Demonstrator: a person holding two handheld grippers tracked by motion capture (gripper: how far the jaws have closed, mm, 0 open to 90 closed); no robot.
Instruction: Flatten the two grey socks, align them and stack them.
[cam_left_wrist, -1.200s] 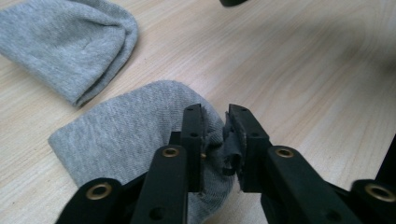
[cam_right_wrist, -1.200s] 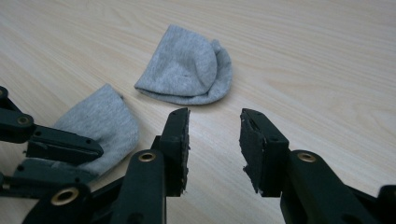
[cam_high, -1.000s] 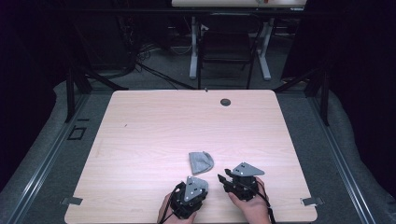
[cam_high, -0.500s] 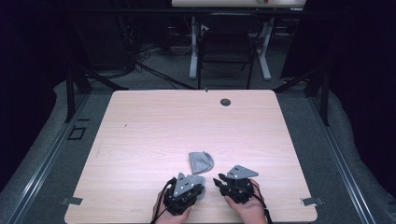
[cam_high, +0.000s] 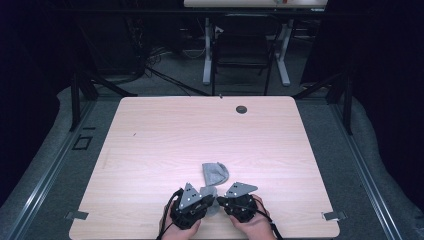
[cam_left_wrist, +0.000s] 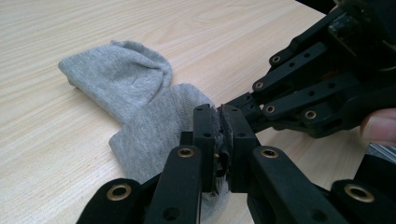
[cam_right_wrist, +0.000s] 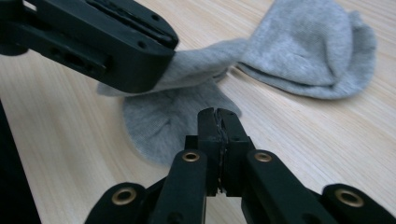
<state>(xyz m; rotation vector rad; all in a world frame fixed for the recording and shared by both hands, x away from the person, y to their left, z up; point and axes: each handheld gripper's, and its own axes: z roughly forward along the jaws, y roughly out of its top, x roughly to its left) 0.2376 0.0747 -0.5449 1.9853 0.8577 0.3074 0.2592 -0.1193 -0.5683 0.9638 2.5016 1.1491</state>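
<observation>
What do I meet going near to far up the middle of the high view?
Left tongs and right tongs pinching the grey sock → the sock's free end → bare table → dark round hole near the far edge.

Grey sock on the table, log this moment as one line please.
sock: grey, near table edge | left gripper: shut on sock | right gripper: shut on sock

My work surface: light wood-grain table (cam_high: 150, 150), rounded corners, dark grommet hole (cam_high: 241, 109) at 12 o'clock. One grey sock (cam_high: 214, 175) lies crumpled toward 6 o'clock, near my edge.
</observation>
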